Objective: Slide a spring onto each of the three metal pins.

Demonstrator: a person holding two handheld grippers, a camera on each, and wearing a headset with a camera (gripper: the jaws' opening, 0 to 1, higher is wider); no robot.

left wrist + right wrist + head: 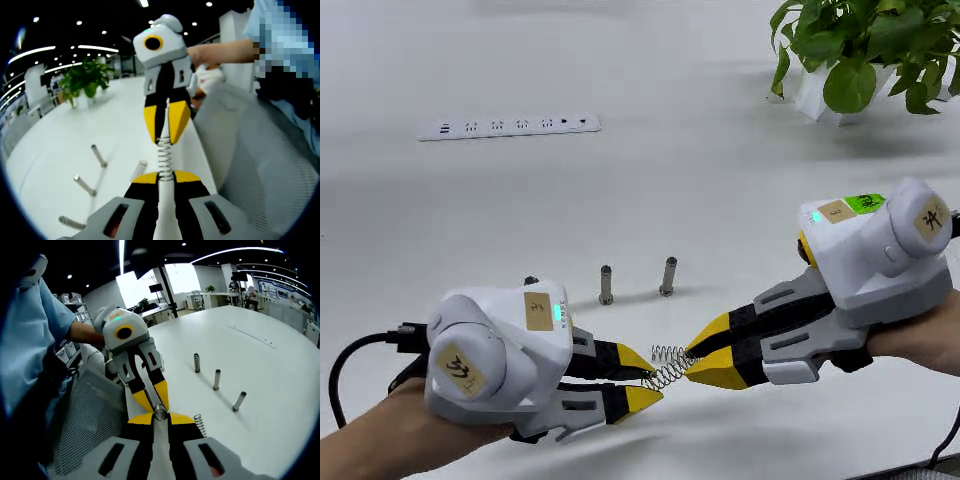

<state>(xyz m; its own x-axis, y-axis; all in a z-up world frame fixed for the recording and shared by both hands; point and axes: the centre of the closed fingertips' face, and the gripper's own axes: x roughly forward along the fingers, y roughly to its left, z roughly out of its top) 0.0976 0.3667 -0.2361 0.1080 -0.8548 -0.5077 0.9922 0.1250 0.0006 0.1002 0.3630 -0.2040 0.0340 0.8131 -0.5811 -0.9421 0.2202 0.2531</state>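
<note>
Pinching opposite ends of one spring point(667, 366), the left gripper point(654, 381) and right gripper point(688, 362) held it between them over the white table point(620, 200). Two bare metal pins point(606, 285) stood upright just behind.

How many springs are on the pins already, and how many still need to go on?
One looks done: in the right gripper view the far pin already wears the first spring. In hand: the left gripper and right gripper hold a second spring between them. Left to do: the middle pin and near pin are bare, and a spare spring lies on the table.
</note>
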